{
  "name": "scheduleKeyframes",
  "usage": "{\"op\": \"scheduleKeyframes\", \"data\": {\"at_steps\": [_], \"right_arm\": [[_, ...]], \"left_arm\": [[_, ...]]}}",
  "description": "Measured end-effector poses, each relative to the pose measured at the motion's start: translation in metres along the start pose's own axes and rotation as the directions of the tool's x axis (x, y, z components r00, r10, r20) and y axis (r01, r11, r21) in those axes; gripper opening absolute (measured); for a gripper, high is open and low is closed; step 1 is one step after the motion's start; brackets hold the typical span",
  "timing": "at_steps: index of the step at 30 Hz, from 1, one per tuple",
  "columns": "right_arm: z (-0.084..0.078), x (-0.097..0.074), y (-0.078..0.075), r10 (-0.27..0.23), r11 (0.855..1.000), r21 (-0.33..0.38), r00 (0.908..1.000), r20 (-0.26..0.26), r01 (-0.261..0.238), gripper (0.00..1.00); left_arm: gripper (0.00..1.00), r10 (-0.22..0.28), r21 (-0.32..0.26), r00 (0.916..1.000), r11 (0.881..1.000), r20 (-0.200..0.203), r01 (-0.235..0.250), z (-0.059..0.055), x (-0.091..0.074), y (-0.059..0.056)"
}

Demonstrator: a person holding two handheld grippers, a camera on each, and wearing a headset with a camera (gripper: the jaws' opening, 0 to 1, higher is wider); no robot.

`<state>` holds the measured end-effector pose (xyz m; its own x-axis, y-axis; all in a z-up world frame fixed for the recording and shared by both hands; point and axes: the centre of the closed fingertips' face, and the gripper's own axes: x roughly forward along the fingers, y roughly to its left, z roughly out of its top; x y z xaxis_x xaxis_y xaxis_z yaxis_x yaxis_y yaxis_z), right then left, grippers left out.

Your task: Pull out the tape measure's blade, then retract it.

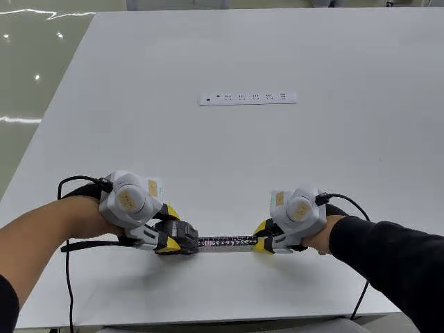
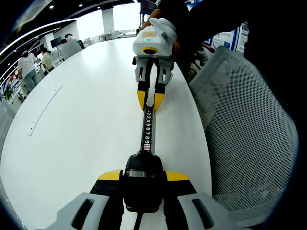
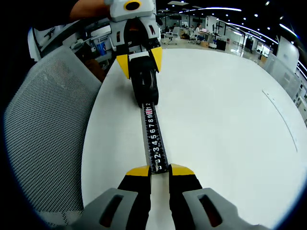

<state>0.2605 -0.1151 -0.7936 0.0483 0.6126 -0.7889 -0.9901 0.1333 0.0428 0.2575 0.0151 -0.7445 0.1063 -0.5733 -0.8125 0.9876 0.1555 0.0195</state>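
**Both tools holding the tape measure, a short run of blade out between them**

The left tool [image 1: 173, 233] is lying low over the near edge of the desk [image 1: 277, 152], pointing to the person's right. Its yellow-tipped jaws are clamping the black tape measure case [image 1: 183, 236] from both sides. The left hand [image 1: 87, 215] is wrapping the tool's body from behind, with the bare forearm reaching in from the lower left.

The right tool [image 1: 261, 237] is facing it, pointing left at the same height. Its jaws are closing tightly on the free end of the blade [image 1: 225, 241] and pinching it. The right hand [image 1: 320, 240] is gripping that tool from behind, and a dark sleeve is running off to the lower right.

The blade is stretching straight between the two tools, just above the desk, with its printed numbers facing up. In the right gripper view the numerals are running from the jaws up to the case mouth.

A black cable [image 1: 69, 277] is trailing from the left tool off the desk's front edge. A white power strip [image 1: 247, 98] is lying flat farther back on the desk, well apart from the tools. A grey mesh chair [image 2: 244, 129] is standing just beside the desk edge. Nothing is lying between the tools except the blade.
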Motion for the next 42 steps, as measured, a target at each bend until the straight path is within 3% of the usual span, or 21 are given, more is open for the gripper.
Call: {"op": "scheduleKeyframes", "data": {"at_steps": [42], "right_arm": [[-0.012,-0.009,-0.006,-0.012,1.000,0.004,0.9999,-0.009,0.012,0.08]], "left_arm": [[0.28,0.006,-0.008,1.0000,1.000,0.003,-0.006,0.000,0.000,0.001]]}}
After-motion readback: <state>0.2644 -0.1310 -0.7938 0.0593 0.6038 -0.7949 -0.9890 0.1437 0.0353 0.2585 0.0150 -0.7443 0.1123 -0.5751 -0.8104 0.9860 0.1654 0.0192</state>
